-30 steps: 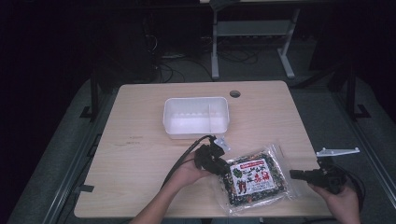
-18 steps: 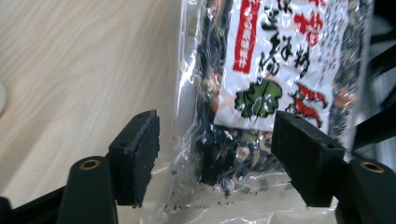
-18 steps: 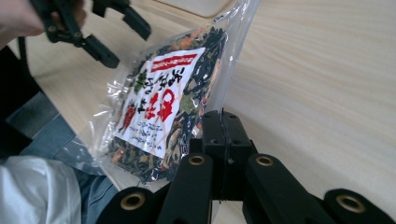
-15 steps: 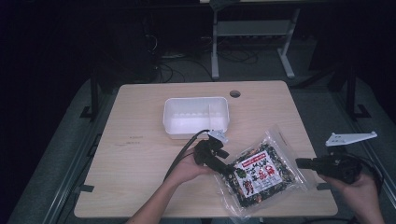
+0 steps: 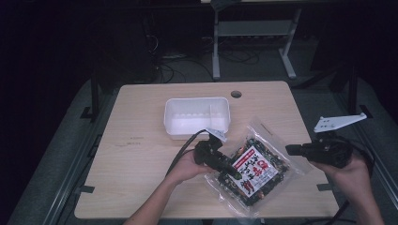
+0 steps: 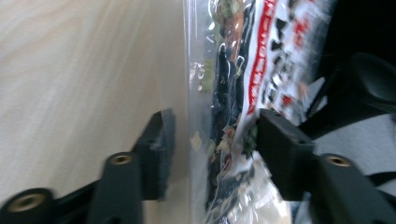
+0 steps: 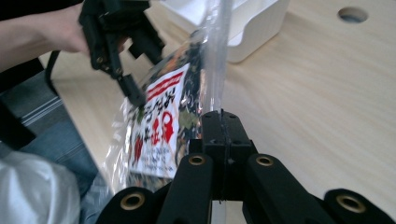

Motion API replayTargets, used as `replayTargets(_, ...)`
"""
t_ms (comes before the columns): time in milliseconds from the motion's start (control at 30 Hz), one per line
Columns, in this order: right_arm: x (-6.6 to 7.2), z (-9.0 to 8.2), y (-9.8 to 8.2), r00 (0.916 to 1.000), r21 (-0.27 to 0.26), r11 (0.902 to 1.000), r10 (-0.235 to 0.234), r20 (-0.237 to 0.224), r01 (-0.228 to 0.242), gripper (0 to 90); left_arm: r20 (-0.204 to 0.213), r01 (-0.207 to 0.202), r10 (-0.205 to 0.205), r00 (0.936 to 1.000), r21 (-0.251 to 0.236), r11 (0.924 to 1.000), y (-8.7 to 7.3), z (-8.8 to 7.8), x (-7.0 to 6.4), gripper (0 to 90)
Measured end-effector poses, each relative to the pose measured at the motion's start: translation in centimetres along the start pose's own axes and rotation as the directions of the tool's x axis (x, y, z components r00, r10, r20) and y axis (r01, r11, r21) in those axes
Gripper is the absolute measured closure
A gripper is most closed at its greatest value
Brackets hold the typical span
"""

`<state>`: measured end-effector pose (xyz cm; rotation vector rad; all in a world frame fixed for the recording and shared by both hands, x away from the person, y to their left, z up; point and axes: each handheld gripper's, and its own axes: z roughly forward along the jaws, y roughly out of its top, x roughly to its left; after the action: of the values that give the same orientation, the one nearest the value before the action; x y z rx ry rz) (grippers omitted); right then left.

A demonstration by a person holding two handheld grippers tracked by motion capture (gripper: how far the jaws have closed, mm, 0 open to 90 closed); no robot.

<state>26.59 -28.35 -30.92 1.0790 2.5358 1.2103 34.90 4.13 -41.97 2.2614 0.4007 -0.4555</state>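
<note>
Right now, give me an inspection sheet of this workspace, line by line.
Surface: light wooden table, round cable hole near the far edge.
Job's things: clear snack bag with red and white label, near the front edge; white bin behind it.
Clutter: nothing seen.
Grippers: left gripper open, jaws straddling the bag's edge; right gripper shut on the bag's clear edge.
Cables: black cable trailing from the left gripper across the table.
Surroundings: dark floor, metal stand and loose wires behind the table.

looks like a lab or test room: plain wooden table with a cable hole, dark surroundings, loose cables and a metal stand on the floor at the top of the frame.
</note>
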Motion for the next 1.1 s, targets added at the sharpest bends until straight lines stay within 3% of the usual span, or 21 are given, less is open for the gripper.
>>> replayTargets(133, -0.2, 0.1, 0.8, 0.9996, -0.025, 0.9997, -0.007, 0.029, 0.007, 90.0, 0.011, -0.043, 0.043, 0.9990, -0.033, 0.9985, 0.0, -0.6, -0.5, 67.1)
replayTargets(167, -0.2, 0.1, 1.1, 0.9989, -0.042, 0.9991, -0.010, 0.046, 0.011, 89.9, -0.002, -0.070, 0.070, 0.9975, -0.046, 0.9964, 0.0, -0.9, -0.9, 68.8)
replayTargets(333, -0.4, 0.2, 1.3, 0.9982, -0.063, 0.9978, -0.017, 0.058, 0.021, 88.7, -0.013, -0.083, 0.082, 0.9965, -0.044, 0.9956, 0.0, -1.0, -1.2, 70.7)
replayTargets(400, -0.5, 0.3, 1.0, 0.9980, -0.085, 0.9961, -0.020, 0.060, 0.025, 79.6, -0.017, -0.082, 0.081, 0.9966, -0.050, 0.9954, -0.1, -1.0, -1.3, 70.7)
replayTargets(433, -0.8, 0.3, 0.5, 0.9972, -0.111, 0.9936, 0.027, 0.070, -0.019, 61.4, -0.021, -0.086, 0.085, 0.9962, -0.051, 0.9950, -0.2, -1.1, -1.4, 70.7)
replayTargets(467, -0.8, 0.3, 0.5, 0.9972, -0.111, 0.9936, 0.027, 0.070, -0.019, 61.4, -0.024, -0.084, 0.082, 0.9963, -0.056, 0.9949, -0.3, -1.1, -1.5, 70.7)
replayTargets(500, -1.1, 0.3, -0.3, 0.9961, -0.149, 0.9878, 0.057, 0.067, -0.046, 50.0, -0.027, -0.089, 0.087, 0.9958, -0.057, 0.9944, -0.4, -1.1, -1.5, 70.7)
replayTargets(533, -1.2, 0.4, -0.6, 0.9957, -0.156, 0.9861, 0.068, 0.064, -0.057, 44.5, -0.031, -0.087, 0.086, 0.9958, -0.058, 0.9945, -0.4, -1.1, -1.5, 70.6)
replayTargets(633, -1.3, 0.4, -2.0, 0.9958, -0.196, 0.9775, 0.085, 0.035, -0.077, 36.8, -0.039, -0.080, 0.078, 0.9962, -0.060, 0.9949, -0.8, -1.2, -1.4, 70.4)
replayTargets(767, -1.3, 0.6, -3.2, 0.9948, -0.203, 0.9755, 0.095, 0.036, -0.086, 31.0, -0.046, -0.082, 0.080, 0.9958, -0.057, 0.9950, -1.0, -1.3, -1.4, 70.2)
replayTargets(900, -1.7, 1.0, -4.5, 0.9917, -0.211, 0.9698, 0.128, 0.011, -0.123, 28.0, -0.059, -0.076, 0.072, 0.9956, -0.065, 0.9950, -1.4, -1.7, -1.2, 70.2)
replayTargets(1100, -1.8, 3.5, -6.2, 0.9863, -0.201, 0.9657, 0.157, -0.053, -0.164, 23.2, -0.066, -0.071, 0.066, 0.9956, -0.067, 0.9952, -1.6, -1.8, -1.1, 70.0)
